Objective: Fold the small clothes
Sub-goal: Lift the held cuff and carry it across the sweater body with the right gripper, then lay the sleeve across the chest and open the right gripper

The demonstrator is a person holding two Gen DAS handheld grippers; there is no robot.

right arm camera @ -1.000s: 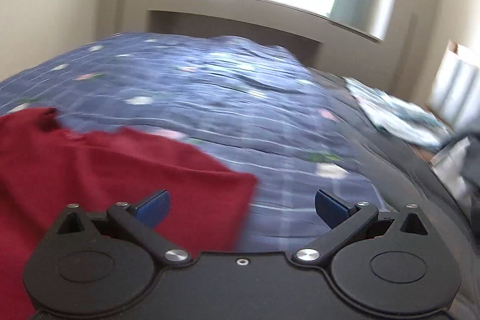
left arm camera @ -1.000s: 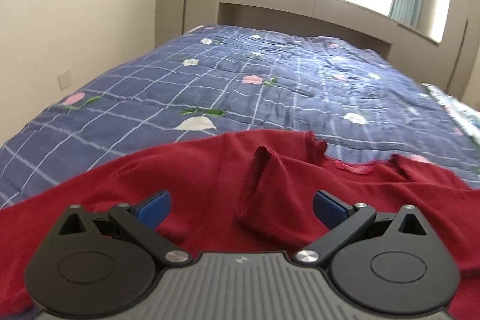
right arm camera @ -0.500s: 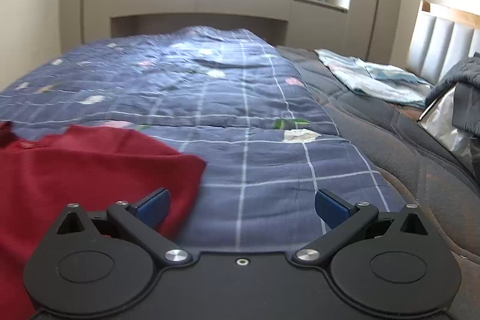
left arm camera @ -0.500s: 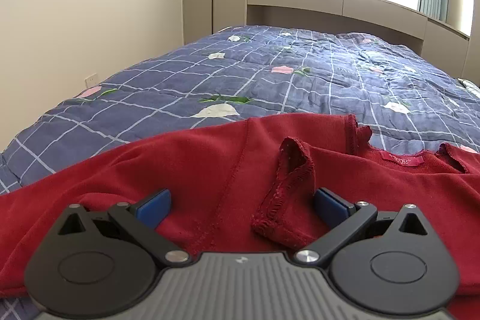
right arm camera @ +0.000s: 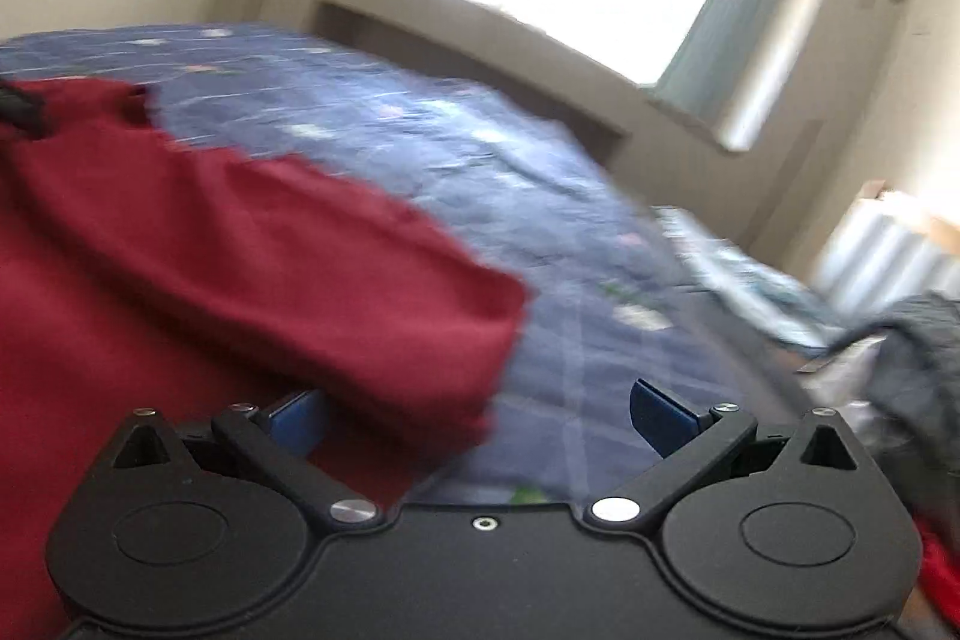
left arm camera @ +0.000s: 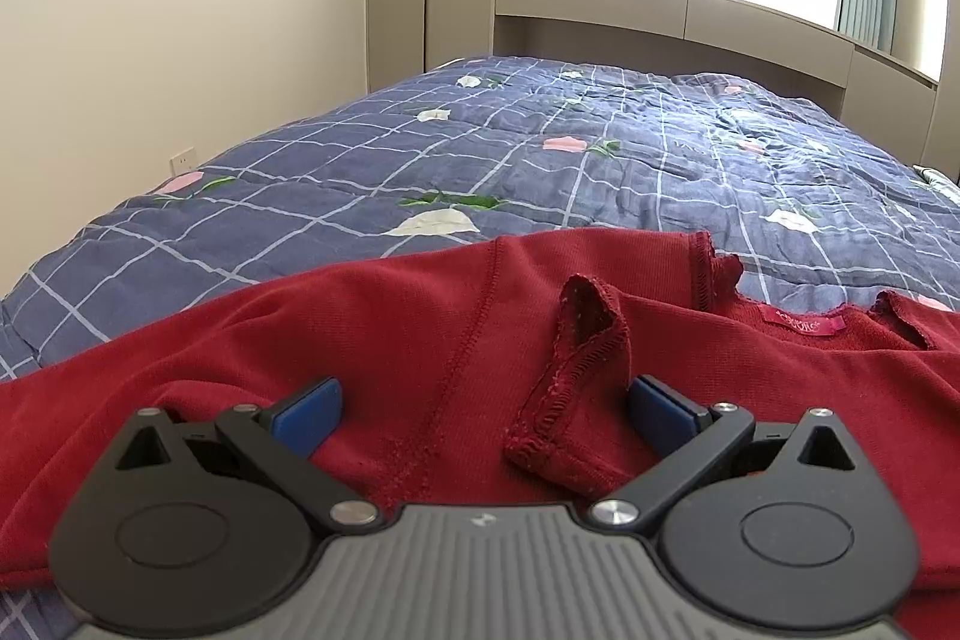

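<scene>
Hovering wide open, left tool (left arm camera: 483, 403) is sitting nearer the shirt (left arm camera: 372, 328): cuff (left arm camera: 576, 388) at 1 o'clock; right tool (right arm camera: 474, 409) also wide.

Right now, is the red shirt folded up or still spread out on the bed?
Mostly spread out. The red shirt lies across the blue quilt, neck label showing; only one hemmed flap is turned over.
</scene>
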